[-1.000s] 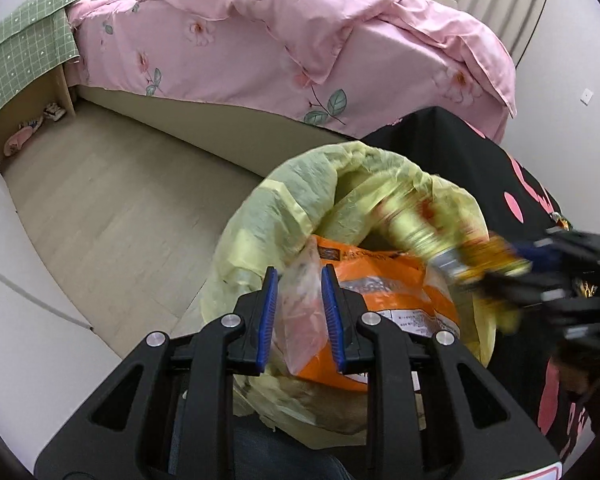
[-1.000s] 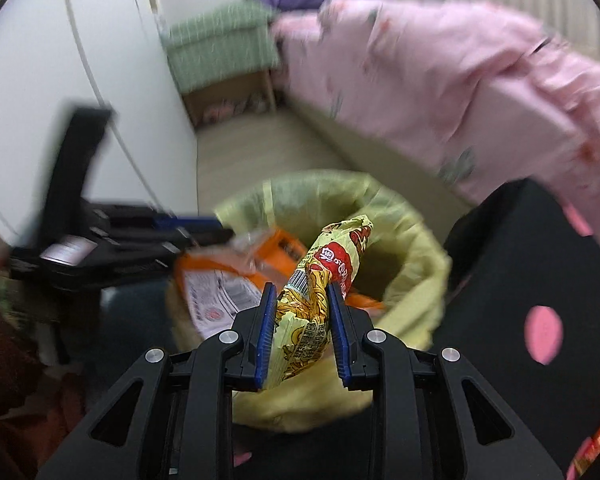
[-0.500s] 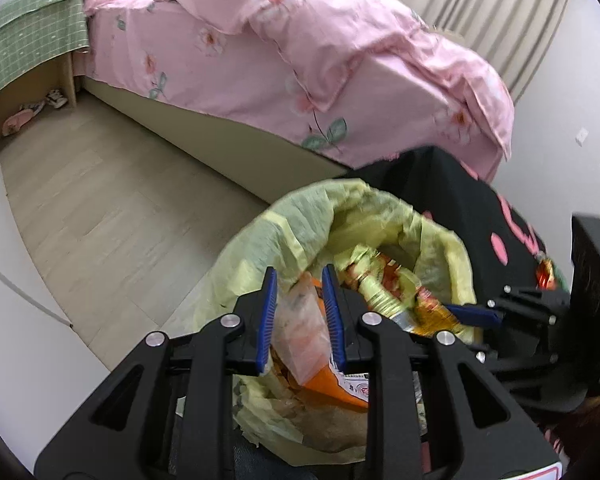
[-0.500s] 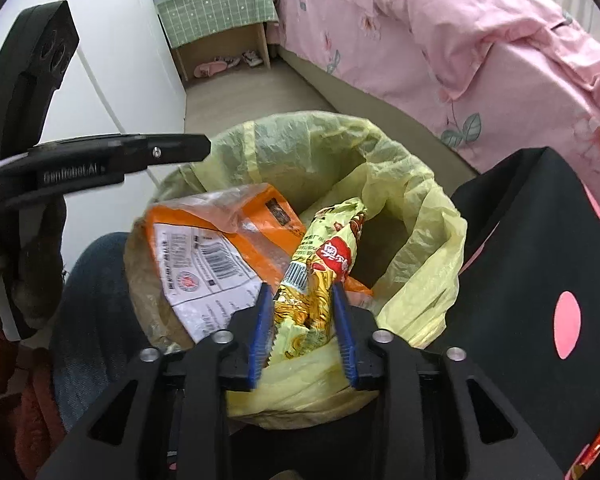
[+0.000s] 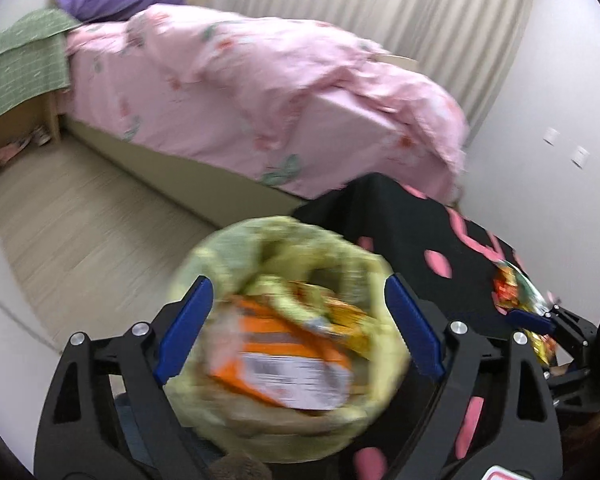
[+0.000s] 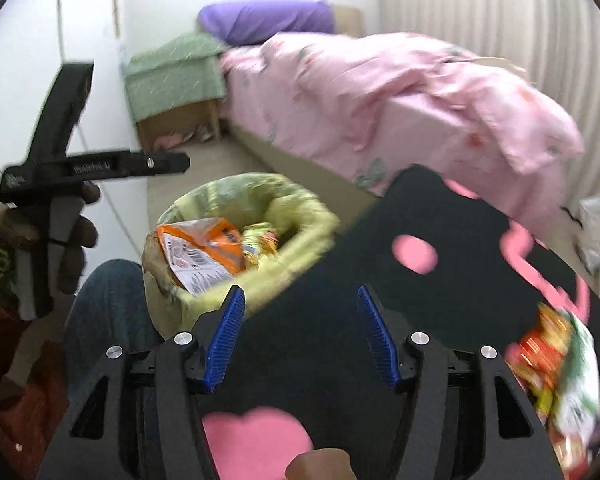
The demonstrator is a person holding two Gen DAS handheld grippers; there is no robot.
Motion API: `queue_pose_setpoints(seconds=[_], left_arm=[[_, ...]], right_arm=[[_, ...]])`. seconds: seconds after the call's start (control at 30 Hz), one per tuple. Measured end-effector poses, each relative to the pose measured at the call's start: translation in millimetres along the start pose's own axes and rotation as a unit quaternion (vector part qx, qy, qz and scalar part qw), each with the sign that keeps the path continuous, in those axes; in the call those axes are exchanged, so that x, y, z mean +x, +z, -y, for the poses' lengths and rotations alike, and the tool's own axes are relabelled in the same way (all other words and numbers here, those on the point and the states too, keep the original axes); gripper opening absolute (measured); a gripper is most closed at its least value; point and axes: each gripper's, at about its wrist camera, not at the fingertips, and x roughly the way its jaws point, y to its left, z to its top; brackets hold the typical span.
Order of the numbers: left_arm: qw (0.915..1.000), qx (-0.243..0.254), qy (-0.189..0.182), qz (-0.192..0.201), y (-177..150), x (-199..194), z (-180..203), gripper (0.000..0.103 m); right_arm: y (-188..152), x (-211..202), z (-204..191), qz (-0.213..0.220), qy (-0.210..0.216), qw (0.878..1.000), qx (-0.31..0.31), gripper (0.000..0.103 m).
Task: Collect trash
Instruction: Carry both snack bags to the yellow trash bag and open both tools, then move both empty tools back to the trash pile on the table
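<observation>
Both grippers were spread wide w/ nothing between the blue pads. The left gripper (image 5: 296, 328) hung right above the yellow-lined trash bin (image 5: 284, 320), its pads straddling the bin's mouth. Inside the bin lay an orange wrapper (image 5: 284, 356) w/ a white barcode label, plus a yellow snack wrapper (image 5: 340, 316) on the side toward the black table.

The right gripper (image 6: 300, 336) was over the black table (image 6: 440, 280) w/ pink spots, which stood just beside the bin on the side away from the person's knee. The next piece of trash, a red/green/white snack bag (image 6: 552, 372), lay on that table well apart from the bin, near the table edge farthest from it.

Key relation: the bag sat off to the right of the right gripper's pads, not between them, just beside the right finger (image 6: 376, 336). Its long axis appeared to run roughly along the fingers' direction, tho blur makes that uncertain. In the left wrist view the bag (image 5: 516, 292) showed right at the right gripper's blue tip (image 5: 528, 318), far from the left one.

So the right gripper was clearly nearer; it'd prob need to shift sideways away from the bin and close across the bag's short width.
</observation>
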Motion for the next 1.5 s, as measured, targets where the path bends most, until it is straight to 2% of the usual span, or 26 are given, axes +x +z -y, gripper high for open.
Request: queue_pose_setpoints(seconds=[0.07,0.23,0.33,0.47,0.67,0.83,0.9,1.07,1.27,1.33,1.43,1.5], left_arm=[[0.9994,0.025,-0.022,-0.004,-2.9,5.6,28.8,0.083],[0.9932,0.086,-0.074,-0.026,-15.7,21.2,99.0,0.083],[0.9870,0.105,-0.110,-0.051,-26.9,30.8,136.1,0.083],[0.9776,0.134,-0.143,-0.077,-44.6,39.9,183.5,0.083],[0.9614,0.176,-0.181,-0.111,-71.3,48.3,243.3,0.083],[0.9556,0.184,-0.196,-0.121,-83.1,54.4,267.8,0.083],[0.9539,0.187,-0.203,-0.119,-83.0,56.6,274.6,0.083],[0.9424,0.196,-0.244,-0.120,-63.9,80.9,296.0,0.083],[0.9431,0.193,-0.238,-0.129,-30.4,136.3,314.8,0.083],[0.9443,0.198,-0.224,-0.137,-22.1,157.4,321.8,0.083],[0.9480,0.193,-0.208,-0.145,-13.2,184.1,328.0,0.082],[0.9491,0.177,-0.214,-0.149,-6.9,192.5,331.3,0.080]], right_arm=[[-16.2,-23.0,15.5,0.003,-0.026,0.999,0.020,0.056],[-60.9,-83.6,53.7,0.027,-0.125,0.990,0.063,0.056],[-90.8,-120.2,76.5,0.031,-0.180,0.978,0.098,0.056],[-121.9,-151.7,100.8,0.036,-0.229,0.963,0.140,0.056],[-171.9,-186.0,127.6,0.043,-0.281,0.937,0.205,0.056],[-197.9,-192.4,132.2,0.041,-0.301,0.925,0.227,0.056],[-205.1,-190.1,136.4,0.043,-0.297,0.924,0.237,0.056],[-212.4,-182.3,142.2,0.049,-0.283,0.925,0.251,0.056],[-219.7,-173.8,145.6,0.040,-0.273,0.926,0.257,0.056],[-220.5,-172.4,149.6,0.039,-0.269,0.925,0.264,0.056],[-211.5,-172.5,155.4,0.046,-0.262,0.929,0.257,0.056],[-203.0,-171.3,157.9,0.046,-0.265,0.932,0.245,0.056]])
